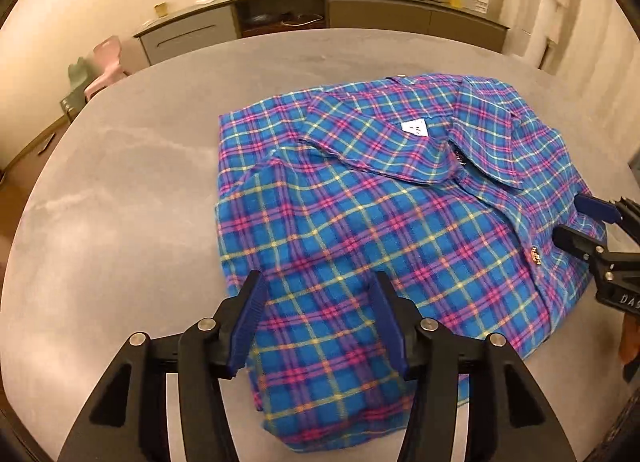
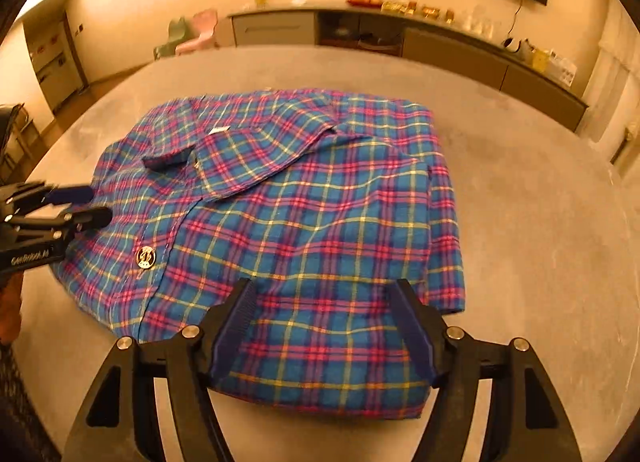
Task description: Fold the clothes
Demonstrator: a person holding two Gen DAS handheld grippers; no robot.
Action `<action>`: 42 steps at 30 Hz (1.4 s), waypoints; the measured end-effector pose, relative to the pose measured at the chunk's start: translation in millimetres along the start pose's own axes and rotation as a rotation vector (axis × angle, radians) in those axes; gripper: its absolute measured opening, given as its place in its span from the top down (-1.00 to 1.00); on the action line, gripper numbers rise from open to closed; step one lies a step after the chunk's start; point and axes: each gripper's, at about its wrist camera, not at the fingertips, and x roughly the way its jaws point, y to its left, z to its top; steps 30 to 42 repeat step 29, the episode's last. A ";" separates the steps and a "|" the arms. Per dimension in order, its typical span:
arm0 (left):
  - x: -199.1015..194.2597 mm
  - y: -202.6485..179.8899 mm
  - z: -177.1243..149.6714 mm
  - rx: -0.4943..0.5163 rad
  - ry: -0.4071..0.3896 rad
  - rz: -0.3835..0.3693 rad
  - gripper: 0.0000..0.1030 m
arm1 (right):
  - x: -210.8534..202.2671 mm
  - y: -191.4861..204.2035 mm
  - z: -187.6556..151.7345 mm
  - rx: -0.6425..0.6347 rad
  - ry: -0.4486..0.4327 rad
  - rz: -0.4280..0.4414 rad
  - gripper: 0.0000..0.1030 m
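A blue plaid shirt [image 1: 360, 222] [image 2: 304, 222] with pink and yellow lines lies folded into a rough rectangle on the round grey table [image 1: 132, 182] [image 2: 540, 222]. Its collar faces up, showing a white label [image 1: 414, 128] and a gold button [image 2: 145, 257]. My left gripper [image 1: 316, 276] hangs open over the shirt's near left edge, and cloth shows between its blue pads without being pinched. It also appears at the left edge of the right wrist view [image 2: 100, 206]. My right gripper [image 2: 322, 284] [image 1: 570, 218] stands open over the near right part of the shirt.
A long grey sideboard [image 1: 360, 10] [image 2: 440, 42] with food, glasses and small items runs along the back wall. Pink and green chairs [image 1: 100, 66] [image 2: 192, 34] stand beyond the table's far left. A pale curtain [image 1: 552, 2] hangs at the right.
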 end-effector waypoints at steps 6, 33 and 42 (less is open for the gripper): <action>-37.0 33.5 -18.4 -0.077 0.001 -0.063 -0.05 | -19.7 -0.5 -19.3 0.019 0.004 -0.008 -0.41; -151.8 -29.2 -73.5 -0.084 -0.227 -0.213 -0.99 | -88.3 53.1 -53.5 0.025 -0.011 -0.105 -0.47; -151.8 -29.2 -73.5 -0.084 -0.227 -0.213 -0.99 | -88.3 53.1 -53.5 0.025 -0.011 -0.105 -0.47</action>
